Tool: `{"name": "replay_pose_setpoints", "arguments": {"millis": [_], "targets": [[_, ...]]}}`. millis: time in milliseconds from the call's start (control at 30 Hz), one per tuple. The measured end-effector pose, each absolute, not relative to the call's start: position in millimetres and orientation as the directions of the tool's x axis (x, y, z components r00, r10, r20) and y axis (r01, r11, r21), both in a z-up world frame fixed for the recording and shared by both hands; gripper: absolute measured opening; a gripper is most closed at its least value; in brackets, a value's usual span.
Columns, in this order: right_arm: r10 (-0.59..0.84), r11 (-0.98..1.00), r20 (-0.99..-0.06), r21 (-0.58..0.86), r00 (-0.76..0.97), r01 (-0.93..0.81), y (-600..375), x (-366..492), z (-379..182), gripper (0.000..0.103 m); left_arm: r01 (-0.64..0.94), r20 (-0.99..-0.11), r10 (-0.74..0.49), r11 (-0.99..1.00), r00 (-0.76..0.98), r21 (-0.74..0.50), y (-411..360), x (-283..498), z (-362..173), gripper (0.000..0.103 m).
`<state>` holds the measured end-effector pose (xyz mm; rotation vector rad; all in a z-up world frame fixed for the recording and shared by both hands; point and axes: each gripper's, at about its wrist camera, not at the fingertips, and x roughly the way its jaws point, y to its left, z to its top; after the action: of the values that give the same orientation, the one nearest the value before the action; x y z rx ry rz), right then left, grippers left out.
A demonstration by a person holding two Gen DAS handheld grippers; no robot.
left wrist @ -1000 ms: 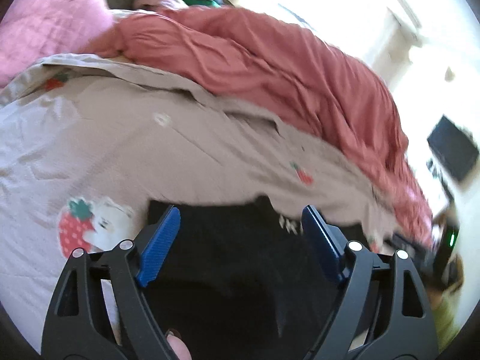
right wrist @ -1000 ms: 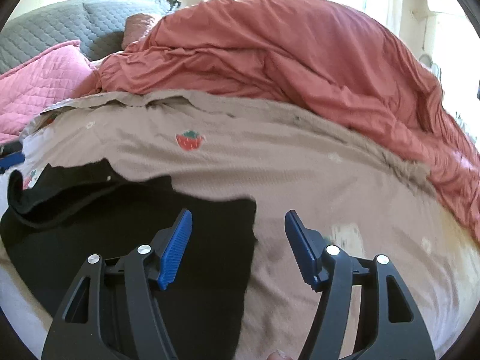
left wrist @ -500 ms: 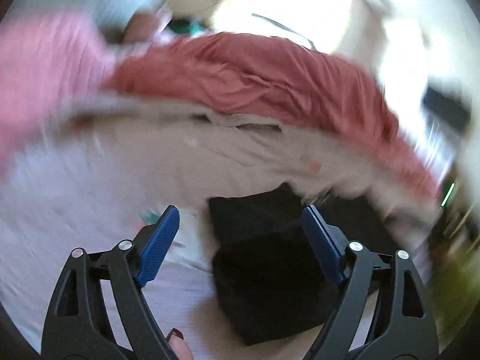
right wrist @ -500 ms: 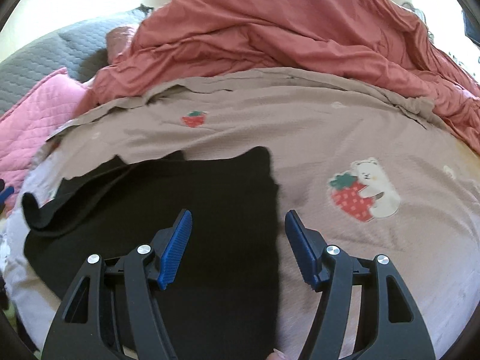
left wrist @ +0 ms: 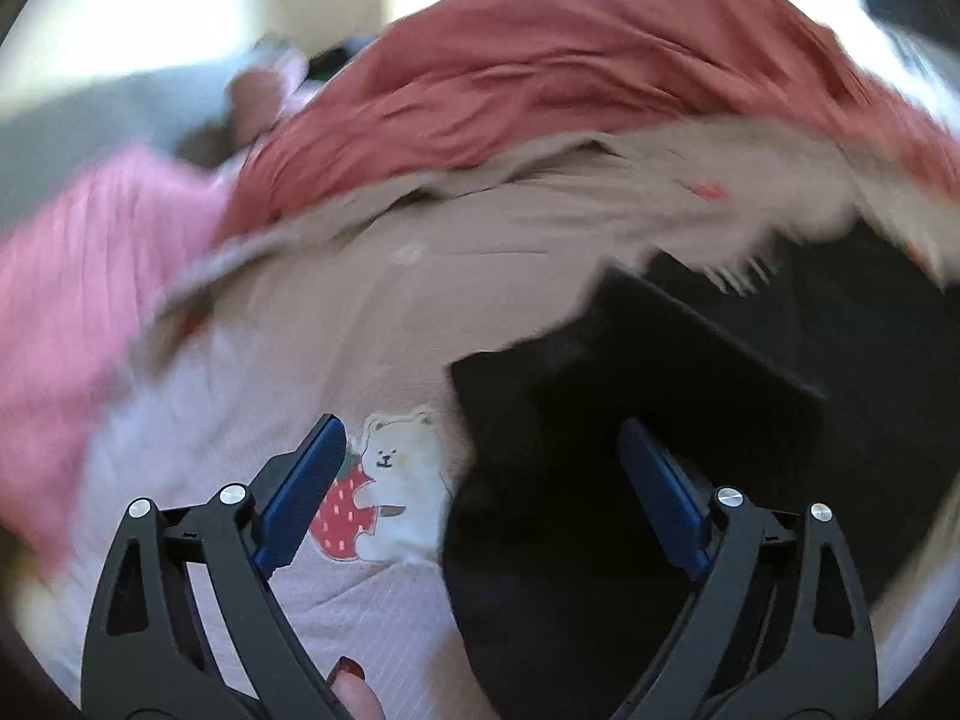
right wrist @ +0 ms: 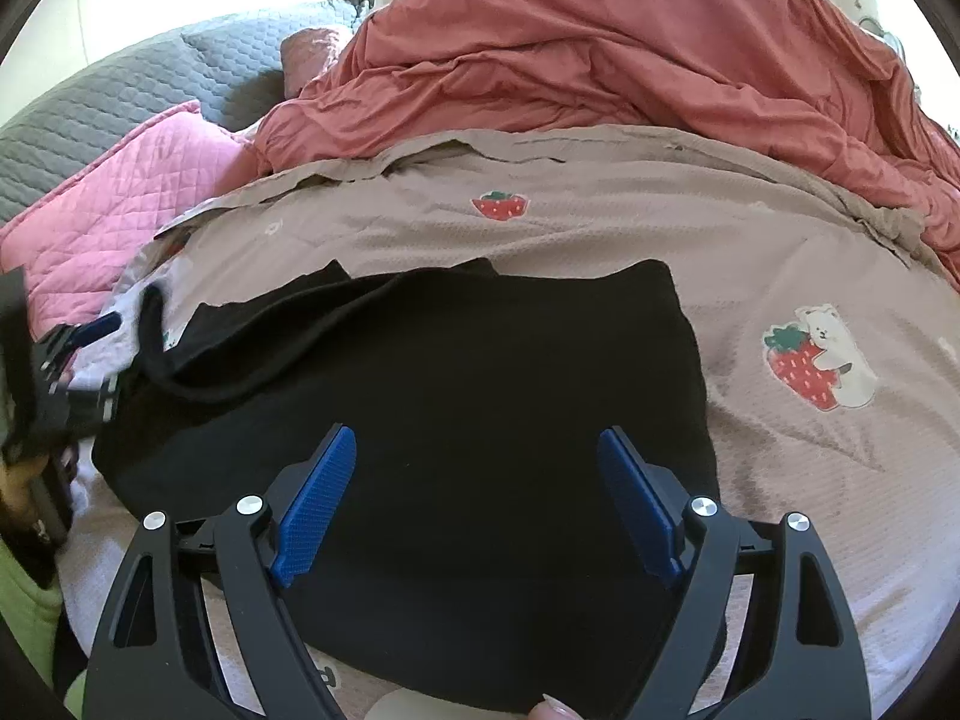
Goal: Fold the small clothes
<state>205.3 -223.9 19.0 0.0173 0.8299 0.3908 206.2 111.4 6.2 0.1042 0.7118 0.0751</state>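
Observation:
A black garment [right wrist: 456, 396] lies partly folded on the beige strawberry-print bed cover [right wrist: 750, 240]. My right gripper [right wrist: 477, 480] is open and empty, hovering over the garment's middle. My left gripper [left wrist: 480, 474] is open and empty, its jaws straddling the garment's left edge [left wrist: 600, 450]; that view is blurred. The left gripper also shows at the far left of the right wrist view [right wrist: 78, 354], beside the garment's rolled left edge.
A rumpled red duvet [right wrist: 600, 72] is heaped along the back of the bed. A pink quilted pillow [right wrist: 126, 204] and a grey quilted one [right wrist: 150, 84] lie at the back left. A bear-and-strawberry print [right wrist: 816, 360] marks the cover right of the garment.
The left gripper has swung left off the garment to its left edge. The right gripper has moved left from the garment's right edge to above its middle. Both stay open.

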Motion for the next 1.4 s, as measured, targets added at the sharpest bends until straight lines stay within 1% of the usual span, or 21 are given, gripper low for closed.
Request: {"name": "replay_pose_setpoints", "arguments": {"millis": [100, 300, 433, 567, 600, 633, 667, 733, 767, 800, 867, 933, 1067, 1167, 1200, 1233, 1267, 1300, 1333, 1367, 1400], "targets": [[0.331, 0.935, -0.718, 0.163, 0.612, -0.315, -229, 208, 17, 0.082, -0.11, -0.67, 0.07, 0.994, 0.739, -0.018, 145, 211, 0, 0.085], [0.293, 0.953, -0.725, 0.168, 0.624, -0.253, -244, 224, 15, 0.082, -0.05, -0.668, -0.113, 0.974, 0.735, -0.219, 158, 206, 0, 0.085], [0.241, 0.97, -0.734, 0.158, 0.634, -0.185, -260, 240, 15, 0.082, -0.016, -0.713, -0.163, 0.971, 0.682, -0.237, 143, 211, -14, 0.085], [0.23, 0.973, -0.741, 0.18, 0.631, -0.143, -269, 249, 12, 0.082, -0.012, -0.718, -0.197, 0.962, 0.668, -0.274, 138, 216, -20, 0.085], [0.229, 0.973, -0.742, 0.183, 0.63, -0.139, -269, 251, 11, 0.082, -0.008, -0.71, -0.201, 0.96, 0.675, -0.28, 137, 216, -18, 0.077], [0.228, 0.974, -0.744, 0.183, 0.628, -0.137, -269, 252, 11, 0.082, -0.003, -0.699, -0.201, 0.96, 0.686, -0.279, 136, 215, -15, 0.058], [0.223, 0.975, -0.746, 0.178, 0.627, -0.134, -268, 253, 10, 0.082, 0.007, -0.688, -0.203, 0.961, 0.697, -0.276, 134, 214, -12, 0.045], [0.22, 0.975, -0.749, 0.175, 0.625, -0.133, -266, 254, 9, 0.082, 0.028, -0.67, -0.176, 0.974, 0.721, -0.226, 127, 211, -5, 0.006], [0.219, 0.976, -0.75, 0.174, 0.624, -0.134, -266, 255, 9, 0.082, 0.044, -0.663, -0.165, 0.98, 0.73, -0.195, 122, 210, -1, 0.0], [0.216, 0.976, -0.751, 0.171, 0.624, -0.133, -265, 256, 8, 0.082, 0.062, -0.655, -0.167, 0.982, 0.737, -0.18, 119, 209, 1, 0.0], [0.211, 0.977, -0.751, 0.167, 0.625, -0.13, -265, 257, 9, 0.082, 0.112, -0.625, -0.217, 0.973, 0.749, -0.204, 117, 207, 7, 0.0], [0.204, 0.979, -0.752, 0.163, 0.626, -0.123, -266, 258, 9, 0.082, 0.076, -0.605, -0.211, 0.968, 0.768, -0.241, 126, 208, 10, 0.0], [0.195, 0.981, -0.752, 0.159, 0.63, -0.114, -267, 261, 10, 0.082, -0.076, -0.596, -0.234, 0.891, 0.768, -0.448, 176, 213, -2, 0.0], [0.199, 0.98, -0.751, 0.162, 0.629, -0.116, -267, 261, 10, 0.082, -0.066, -0.561, -0.324, 0.823, 0.762, -0.565, 195, 212, -11, 0.0], [0.204, 0.979, -0.752, 0.166, 0.627, -0.119, -267, 261, 9, 0.082, -0.048, -0.55, -0.34, 0.819, 0.763, -0.572, 194, 213, -10, 0.004], [0.207, 0.978, -0.753, 0.167, 0.625, -0.122, -267, 260, 9, 0.082, -0.011, -0.542, -0.362, 0.824, 0.759, -0.567, 189, 213, -6, 0.019], [0.21, 0.978, -0.753, 0.17, 0.623, -0.124, -267, 259, 8, 0.082, 0.023, -0.535, -0.381, 0.829, 0.754, -0.558, 184, 213, -2, 0.028], [0.212, 0.977, -0.754, 0.172, 0.621, -0.125, -267, 258, 8, 0.082, 0.075, -0.531, -0.405, 0.841, 0.744, -0.536, 173, 213, 3, 0.042], [0.215, 0.976, -0.756, 0.176, 0.618, -0.125, -267, 257, 7, 0.082, 0.101, -0.537, -0.409, 0.853, 0.738, -0.512, 166, 213, 6, 0.048], [0.217, 0.976, -0.757, 0.178, 0.617, -0.124, -266, 256, 7, 0.082, 0.126, -0.551, -0.399, 0.876, 0.733, -0.466, 157, 213, 9, 0.05], [0.218, 0.976, -0.757, 0.182, 0.616, -0.121, -267, 256, 7, 0.082, 0.154, -0.575, -0.375, 0.905, 0.728, -0.396, 145, 215, 11, 0.056]]}}
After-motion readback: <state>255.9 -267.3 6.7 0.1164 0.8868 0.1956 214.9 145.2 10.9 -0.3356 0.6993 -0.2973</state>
